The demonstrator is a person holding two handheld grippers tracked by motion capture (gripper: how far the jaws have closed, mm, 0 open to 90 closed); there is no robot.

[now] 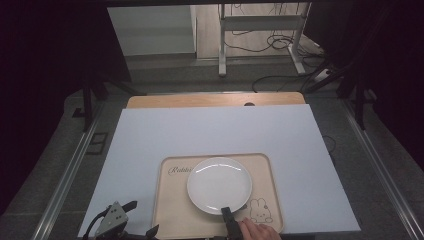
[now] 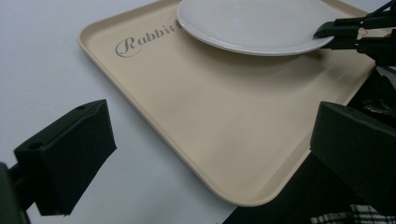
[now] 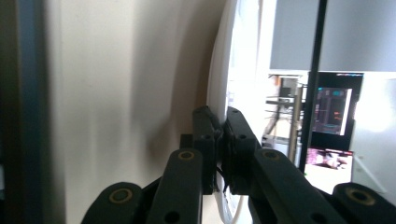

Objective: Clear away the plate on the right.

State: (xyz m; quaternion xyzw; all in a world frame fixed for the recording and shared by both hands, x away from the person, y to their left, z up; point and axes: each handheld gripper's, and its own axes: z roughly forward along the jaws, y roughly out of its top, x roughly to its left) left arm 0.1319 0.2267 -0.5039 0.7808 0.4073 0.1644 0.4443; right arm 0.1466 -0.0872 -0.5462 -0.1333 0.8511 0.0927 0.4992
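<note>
White plate (image 1: 219, 184): sitting on the beige rabbit-print tray (image 1: 172, 212), mid-worktop (image 1: 150, 135). Right gripper (image 1: 226, 214): jaws clamping the plate's near rim, turned edge-on. Left gripper (image 2: 205, 154): jaws standing wide apart, idling beside the tray's corner. Progress, judged: plate gripped; any lifting or placing remaining.

The right gripper (image 1: 226, 214) hides a bit of the plate (image 1: 219, 184) rim. The bottom edge crops the person's hand (image 1: 257, 232) and the left gripper (image 1: 134, 219).
</note>
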